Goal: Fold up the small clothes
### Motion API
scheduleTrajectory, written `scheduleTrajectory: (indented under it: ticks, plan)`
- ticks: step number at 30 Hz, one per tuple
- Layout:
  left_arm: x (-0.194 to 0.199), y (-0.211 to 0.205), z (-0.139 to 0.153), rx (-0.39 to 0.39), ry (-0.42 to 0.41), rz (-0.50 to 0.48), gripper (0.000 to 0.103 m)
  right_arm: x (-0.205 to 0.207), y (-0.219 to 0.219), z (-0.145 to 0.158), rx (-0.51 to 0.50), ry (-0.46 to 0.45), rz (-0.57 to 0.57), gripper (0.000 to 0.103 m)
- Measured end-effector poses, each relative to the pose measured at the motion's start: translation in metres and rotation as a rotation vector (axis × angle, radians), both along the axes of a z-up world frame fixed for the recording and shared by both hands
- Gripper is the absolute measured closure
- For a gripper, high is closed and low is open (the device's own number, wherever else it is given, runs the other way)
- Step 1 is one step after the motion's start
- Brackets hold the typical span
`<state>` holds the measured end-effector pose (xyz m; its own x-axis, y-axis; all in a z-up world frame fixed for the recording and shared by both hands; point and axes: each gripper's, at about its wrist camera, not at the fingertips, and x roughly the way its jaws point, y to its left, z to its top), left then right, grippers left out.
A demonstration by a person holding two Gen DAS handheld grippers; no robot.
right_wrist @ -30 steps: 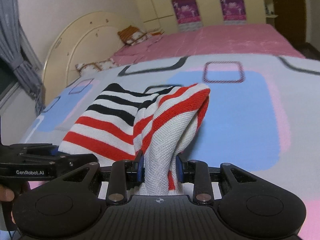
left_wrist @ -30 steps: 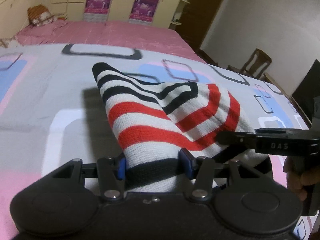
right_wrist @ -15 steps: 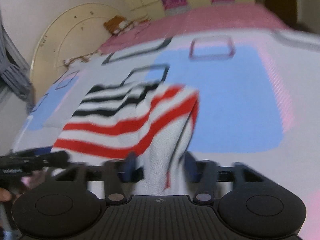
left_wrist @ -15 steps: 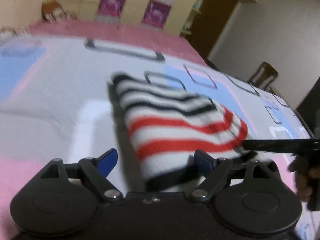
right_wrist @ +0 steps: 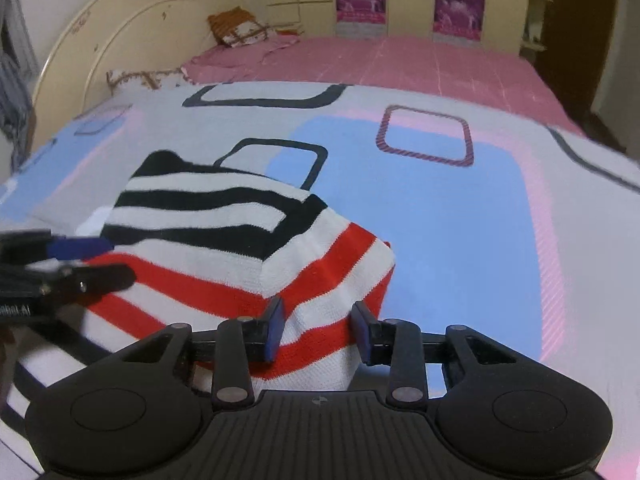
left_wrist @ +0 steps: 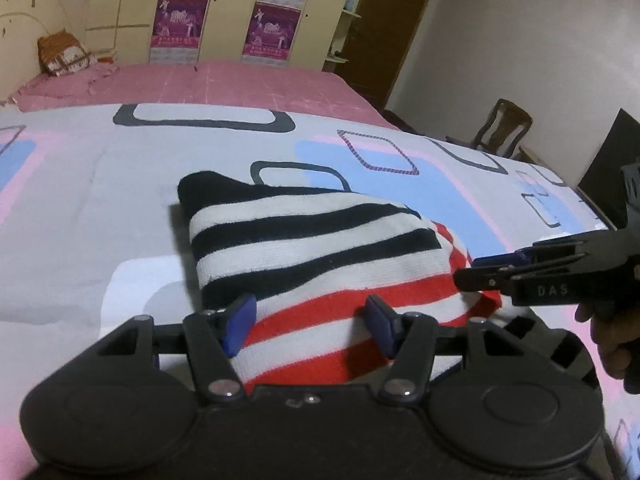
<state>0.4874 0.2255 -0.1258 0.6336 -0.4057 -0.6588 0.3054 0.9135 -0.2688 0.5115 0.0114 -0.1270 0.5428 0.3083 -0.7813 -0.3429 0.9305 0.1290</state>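
A striped knit garment [left_wrist: 316, 248], black, white and red, lies folded on the patterned bedspread [left_wrist: 100, 184]. It also shows in the right wrist view [right_wrist: 224, 240]. My left gripper [left_wrist: 312, 326] is open, its blue pads on either side of the garment's near edge, not pinching it. My right gripper [right_wrist: 318, 330] is open too, its pads straddling the garment's near right corner. The right gripper shows from the side in the left wrist view [left_wrist: 476, 274]. The left gripper shows at the left edge of the right wrist view [right_wrist: 96, 264].
The pink bed sheet [left_wrist: 224, 84] runs to the far wardrobe [left_wrist: 224, 8]. A headboard [right_wrist: 120, 32] and pillows [right_wrist: 240, 32] are at the far left. A wooden chair [left_wrist: 504, 128] and a dark object [left_wrist: 608, 168] stand beyond the bed's right edge.
Both grippers were shut on the garment and held it raised. They have opened and let it go, and it now lies flat and folded on the bedspread.
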Motion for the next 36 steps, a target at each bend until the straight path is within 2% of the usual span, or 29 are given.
scheduleTrajectory:
  ticks: [2,4,8,10,11,13,14,17,22,26,31,36]
  plan:
    - [-0.001,0.001,0.006,0.008,0.004,0.0,0.047,0.003,-0.003,0.001,0.021,0.014,-0.012,0.068]
    - [-0.013,-0.001,0.021,0.037,-0.029,-0.012,0.053,-0.006,-0.009,0.012,0.041,-0.015,-0.029,0.067]
    - [-0.054,-0.003,0.046,0.049,-0.065,-0.02,0.055,-0.046,-0.018,0.036,0.073,-0.071,0.063,0.068]
    - [-0.074,-0.008,0.049,0.049,-0.066,-0.029,0.055,-0.065,-0.018,0.039,0.07,-0.074,0.104,0.085]
    - [-0.08,-0.013,0.046,0.058,-0.053,-0.041,0.054,-0.072,-0.017,0.037,0.065,-0.06,0.122,0.087]
    - [-0.084,-0.024,0.03,0.136,-0.028,-0.046,0.055,-0.079,-0.01,0.023,-0.017,-0.051,0.138,0.102]
    - [-0.086,-0.027,0.023,0.142,-0.03,-0.042,0.054,-0.078,-0.007,0.012,-0.064,-0.043,0.135,0.102]
    - [-0.087,-0.026,0.018,0.132,-0.048,-0.023,0.053,-0.077,-0.01,0.006,-0.043,-0.047,0.113,0.102]
    - [-0.109,-0.022,0.038,0.129,-0.052,-0.02,0.058,-0.096,-0.025,0.03,0.029,-0.061,0.133,0.102]
    - [-0.137,-0.023,0.04,0.111,0.004,0.004,0.06,-0.125,-0.029,0.039,0.057,-0.04,0.162,0.102]
    - [-0.153,-0.031,0.018,0.166,0.048,0.052,0.059,-0.138,-0.024,0.007,0.015,0.027,0.165,0.102]
    - [-0.153,-0.031,0.011,0.166,0.048,0.096,0.058,-0.146,-0.029,-0.003,0.047,0.001,0.145,0.102]
